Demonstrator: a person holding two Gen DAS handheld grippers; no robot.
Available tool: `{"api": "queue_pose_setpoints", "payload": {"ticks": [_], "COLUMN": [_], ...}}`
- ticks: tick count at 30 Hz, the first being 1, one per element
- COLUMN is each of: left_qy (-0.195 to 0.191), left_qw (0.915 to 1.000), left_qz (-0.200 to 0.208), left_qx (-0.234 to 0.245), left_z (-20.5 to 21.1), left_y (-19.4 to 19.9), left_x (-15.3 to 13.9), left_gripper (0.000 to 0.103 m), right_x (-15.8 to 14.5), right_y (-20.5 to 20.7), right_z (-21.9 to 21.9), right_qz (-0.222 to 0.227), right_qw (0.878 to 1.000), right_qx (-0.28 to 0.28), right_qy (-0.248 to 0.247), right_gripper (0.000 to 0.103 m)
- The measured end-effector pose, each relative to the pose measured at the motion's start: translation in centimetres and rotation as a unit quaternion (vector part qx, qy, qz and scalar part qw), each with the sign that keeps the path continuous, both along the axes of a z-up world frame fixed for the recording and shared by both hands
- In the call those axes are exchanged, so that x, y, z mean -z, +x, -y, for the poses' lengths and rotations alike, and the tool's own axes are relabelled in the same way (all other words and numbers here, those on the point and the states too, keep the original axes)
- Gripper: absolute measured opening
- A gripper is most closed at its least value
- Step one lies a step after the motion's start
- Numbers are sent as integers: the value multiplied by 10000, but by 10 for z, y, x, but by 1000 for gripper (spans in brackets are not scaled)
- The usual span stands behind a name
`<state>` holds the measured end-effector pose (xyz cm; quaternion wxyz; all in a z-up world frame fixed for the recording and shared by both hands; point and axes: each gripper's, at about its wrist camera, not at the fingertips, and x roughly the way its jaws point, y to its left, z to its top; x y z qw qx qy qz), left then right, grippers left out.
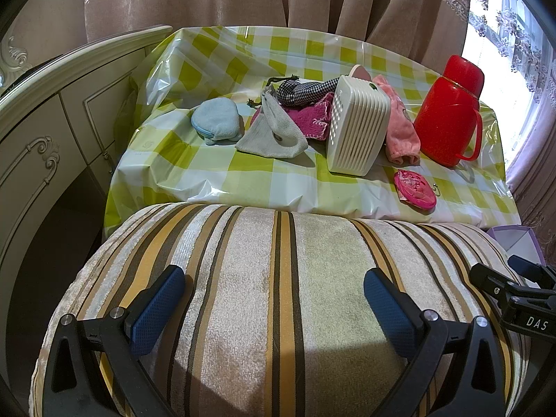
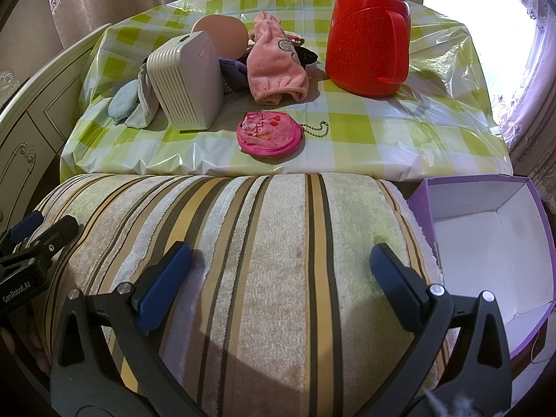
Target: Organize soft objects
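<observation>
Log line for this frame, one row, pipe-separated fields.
phase: pre-grasp | left gripper: open above striped cushion | right gripper: open, empty | purple box: empty | pink pouch: on table

Readable text: "VAPE" on top of the white ribbed box (image 2: 189, 81). "DAS" on the right gripper (image 1: 521, 299) body, seen from the left wrist. "GenRobot.AI" on the left gripper (image 2: 26, 260) body, seen from the right wrist. Pink pouch (image 2: 267, 133) print illegible.
</observation>
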<state>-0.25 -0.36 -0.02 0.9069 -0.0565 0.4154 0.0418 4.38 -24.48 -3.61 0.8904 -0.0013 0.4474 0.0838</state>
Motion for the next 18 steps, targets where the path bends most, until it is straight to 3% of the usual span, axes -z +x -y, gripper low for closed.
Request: {"api": "queue_pose_setpoints", "payload": {"ticks": [10,18], "left_qy": [-15,-348], "left_qw": [10000,9993], "left_qz": [6,112], "left_qx": [-1,-71], "left_z": [0,-12], "left_y": [0,4], "left_x": [0,-6], "left_gripper": [103,103], "right_x": [1,2], "right_y": [-1,1], "right_z": [0,-2], "right_qz": [32,-33], "right_qw": [10000,9999], "right_qx": [7,-39], "right_qy": [6,-98], "right_gripper": [103,103]}}
